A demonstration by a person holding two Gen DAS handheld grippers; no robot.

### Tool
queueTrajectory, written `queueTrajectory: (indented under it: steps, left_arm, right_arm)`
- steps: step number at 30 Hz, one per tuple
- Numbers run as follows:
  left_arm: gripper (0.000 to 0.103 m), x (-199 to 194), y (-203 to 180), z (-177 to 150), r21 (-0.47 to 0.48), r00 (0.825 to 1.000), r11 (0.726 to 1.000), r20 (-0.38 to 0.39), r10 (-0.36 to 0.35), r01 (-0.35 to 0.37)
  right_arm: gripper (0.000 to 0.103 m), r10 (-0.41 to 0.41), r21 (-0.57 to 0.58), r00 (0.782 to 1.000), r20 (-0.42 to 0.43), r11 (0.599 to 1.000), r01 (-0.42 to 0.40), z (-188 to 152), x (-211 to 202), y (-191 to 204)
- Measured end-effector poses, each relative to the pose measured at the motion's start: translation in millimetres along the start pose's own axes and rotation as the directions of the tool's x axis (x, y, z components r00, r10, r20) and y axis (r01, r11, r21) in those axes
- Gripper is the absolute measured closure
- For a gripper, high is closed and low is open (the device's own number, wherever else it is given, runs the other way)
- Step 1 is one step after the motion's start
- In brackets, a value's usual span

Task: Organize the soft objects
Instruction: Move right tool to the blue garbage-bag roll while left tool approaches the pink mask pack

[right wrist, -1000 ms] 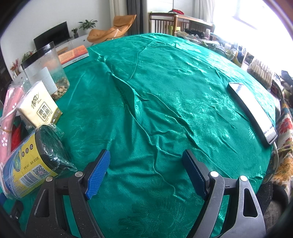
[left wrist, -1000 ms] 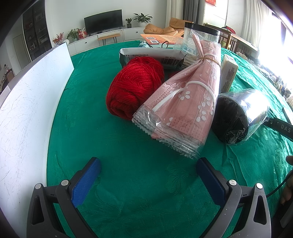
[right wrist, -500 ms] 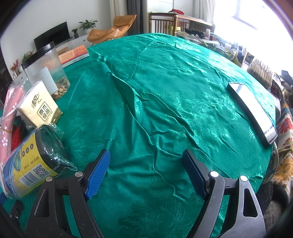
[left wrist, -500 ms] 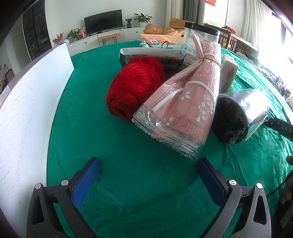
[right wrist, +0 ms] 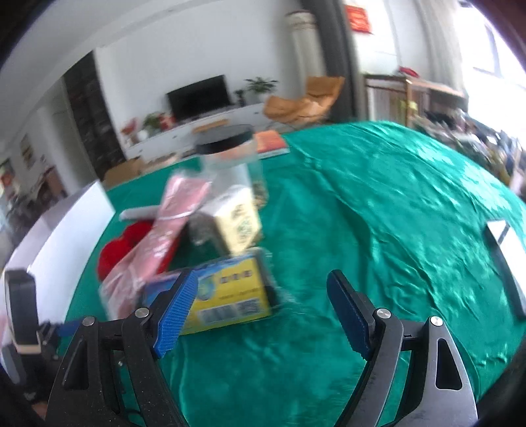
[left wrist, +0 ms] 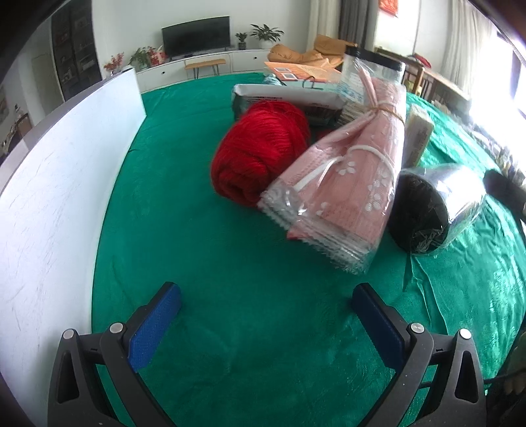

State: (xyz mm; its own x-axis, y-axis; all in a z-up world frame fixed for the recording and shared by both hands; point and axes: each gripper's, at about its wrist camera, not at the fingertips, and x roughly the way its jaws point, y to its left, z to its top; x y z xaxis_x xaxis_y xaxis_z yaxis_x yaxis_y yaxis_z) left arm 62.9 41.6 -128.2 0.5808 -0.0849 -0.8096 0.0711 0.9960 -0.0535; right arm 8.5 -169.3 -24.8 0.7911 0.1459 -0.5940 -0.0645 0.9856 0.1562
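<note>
White board (left wrist: 56,184), television (left wrist: 195,31), plants (left wrist: 264,32)

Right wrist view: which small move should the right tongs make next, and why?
Probably shift a little left and forward, so the open right tongs straddle the yellow-labelled plastic-wrapped roll. It lies on the green tablecloth, mostly behind the left finger, and nothing is held.

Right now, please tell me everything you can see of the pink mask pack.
The mask pack is a stack of pink masks with white flower prints and white ear loops, each sealed in clear plastic with serrated edges. A thin band ties the stack near its far end. It lies tilted, leaning on the red yarn, its near end low over the green cloth. Neither gripper touches it.
</note>
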Motion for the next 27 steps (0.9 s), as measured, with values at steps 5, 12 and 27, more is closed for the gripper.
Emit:
queueTrajectory:
  steps: [5,12,27]
  left_arm:
    - [0.0,-1.5,10.3,0.6,-0.058,1.0,0.998,0.016,-0.005,0.006]
    - [0.0,2.5,3.5,0.8,-0.027,1.0,0.999,0.0,0.029,-0.029]
    - [0.0,5.4,0.2,1.1,-0.008,0.999,0.999,-0.009,0.047,-0.047]
  right_arm:
    - [0.02,0.021,-0.24,1.0,-0.001,0.971,-0.02,-9.5,7.0,48.1]
    - [0.02,-0.006,-0.226,0.996,-0.093,0.974,-0.016,-10.6,25.4,33.8]
    - [0.02,-0.097,-0.273,0.98,-0.176,0.961,0.046,-21.4,37.0,40.0]
